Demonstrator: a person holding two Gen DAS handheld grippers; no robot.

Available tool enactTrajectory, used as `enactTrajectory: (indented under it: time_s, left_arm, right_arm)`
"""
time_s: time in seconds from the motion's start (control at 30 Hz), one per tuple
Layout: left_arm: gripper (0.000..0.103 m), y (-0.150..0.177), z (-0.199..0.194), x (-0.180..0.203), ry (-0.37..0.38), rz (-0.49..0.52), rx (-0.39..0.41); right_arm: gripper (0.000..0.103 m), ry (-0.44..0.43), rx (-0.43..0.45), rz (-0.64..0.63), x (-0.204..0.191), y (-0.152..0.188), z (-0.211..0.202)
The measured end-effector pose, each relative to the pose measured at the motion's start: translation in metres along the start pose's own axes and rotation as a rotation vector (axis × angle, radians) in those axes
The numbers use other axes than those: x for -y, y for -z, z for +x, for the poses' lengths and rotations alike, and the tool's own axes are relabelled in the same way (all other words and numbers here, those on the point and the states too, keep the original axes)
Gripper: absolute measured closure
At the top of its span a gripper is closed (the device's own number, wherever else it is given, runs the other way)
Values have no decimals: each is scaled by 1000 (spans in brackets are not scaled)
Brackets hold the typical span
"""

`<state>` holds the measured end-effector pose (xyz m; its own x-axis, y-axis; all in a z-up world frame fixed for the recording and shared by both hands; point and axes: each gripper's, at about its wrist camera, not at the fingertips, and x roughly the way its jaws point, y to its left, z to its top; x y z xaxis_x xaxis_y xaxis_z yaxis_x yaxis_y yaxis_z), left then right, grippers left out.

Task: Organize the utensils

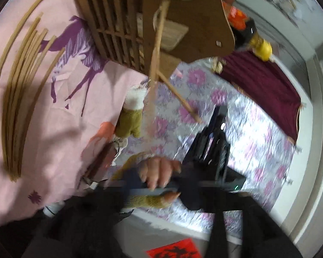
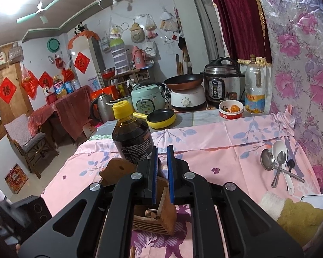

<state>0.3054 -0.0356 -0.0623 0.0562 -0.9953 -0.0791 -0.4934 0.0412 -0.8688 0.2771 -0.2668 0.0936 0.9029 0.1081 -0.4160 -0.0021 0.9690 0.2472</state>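
In the left wrist view, a loose bundle of chopsticks point(image 1: 15, 118) lies at the far left on the pink cloth point(image 1: 53, 146) that covers the counter, close to the picture's edge. To its right the cloth is bare apart from shadows. At top centre is the slatted wooden holder point(image 1: 118, 32). Two blurred chopsticks point(image 1: 156, 64) cross in front of it; whether they sit inside it cannot be told. Below them a hand point(image 1: 159, 172) clasps a black handle. The left claw point(image 1: 161, 236) shows only as dark blurs along the bottom edge. Its fingers stand wide apart with nothing between them.

In the right wrist view the counter's left edge drops to open floor, where a chair point(image 2: 28, 142) stands well clear. Near the middle, a dark bottle with a yellow cap point(image 2: 132, 137) stands just beyond the holder, crowding its far side. The right claw point(image 2: 162, 157) is nearly closed, and its blue pads point(image 2: 154, 172) pinch one thin wooden wall of the holder, which stands upright on the cloth. To the right lies a broad bare stretch of cloth. Past it a cluster of spoons point(image 2: 278, 163) lies near the floral wall point(image 2: 301, 64), which closes off that side. An olive and white fabric lump point(image 2: 299, 217) fills the near right corner. Pots and cookers line the far edge.
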Motion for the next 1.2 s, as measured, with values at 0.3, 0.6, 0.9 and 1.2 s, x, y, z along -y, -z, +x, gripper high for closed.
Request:
enactTrajectory:
  time_s: [0.3,0.6,0.9,1.2]
  left_arm:
    - [23,-13,-31,68,-98,268,123]
    - [27,18,-9,66,-683,723,175]
    - [46,32,16,46,-893,929,207]
    - [54,77,78,4,-1359,1437,326]
  right_arm:
    - [90,-12,-3,-77,-2,46,-27]
    - [90,-22,17,-126,0,63,-44]
    - [90,-45,4,-42,21,78,-61]
    - [90,3,-127,130,78,137,-66]
